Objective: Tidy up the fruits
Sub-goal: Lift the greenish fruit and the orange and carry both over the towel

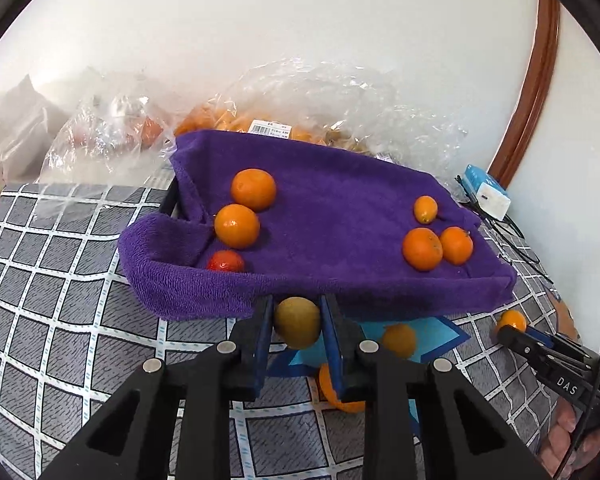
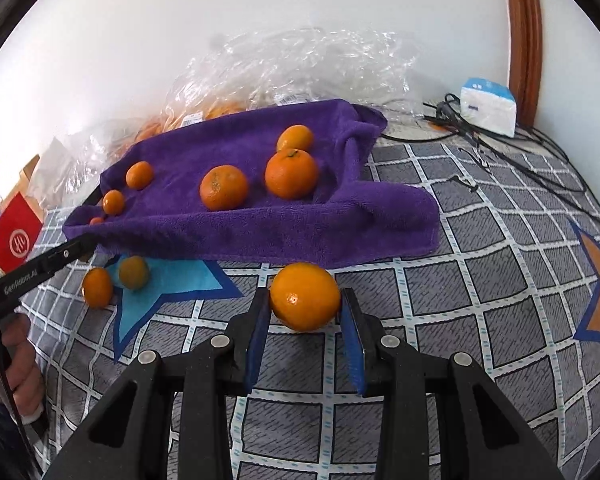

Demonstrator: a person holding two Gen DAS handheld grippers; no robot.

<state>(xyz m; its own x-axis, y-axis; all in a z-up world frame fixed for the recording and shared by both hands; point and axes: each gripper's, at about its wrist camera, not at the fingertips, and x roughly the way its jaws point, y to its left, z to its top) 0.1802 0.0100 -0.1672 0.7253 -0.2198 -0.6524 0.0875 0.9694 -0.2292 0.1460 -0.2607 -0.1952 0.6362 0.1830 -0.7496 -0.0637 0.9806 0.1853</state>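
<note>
While my left fingers (image 1: 297,330) pinch the greenish fruit (image 1: 297,322) below the purple towel (image 1: 340,216) and my right fingers (image 2: 305,312) clamp an orange (image 2: 305,297), either round fruit could squirt free.

Purple towel (image 2: 260,208) over a tray blocks straight ahead, its front edge hanging just past both tongs; crinkled plastic bags (image 1: 320,96) pile behind it against the wall. Checkered surface (image 2: 480,300) right of the towel is open out to the tangled black cables (image 2: 512,152) and the white-blue box (image 2: 488,108). Loose oranges (image 2: 97,287) on the blue star patch clutter the gap in front of the towel's left end.
</note>
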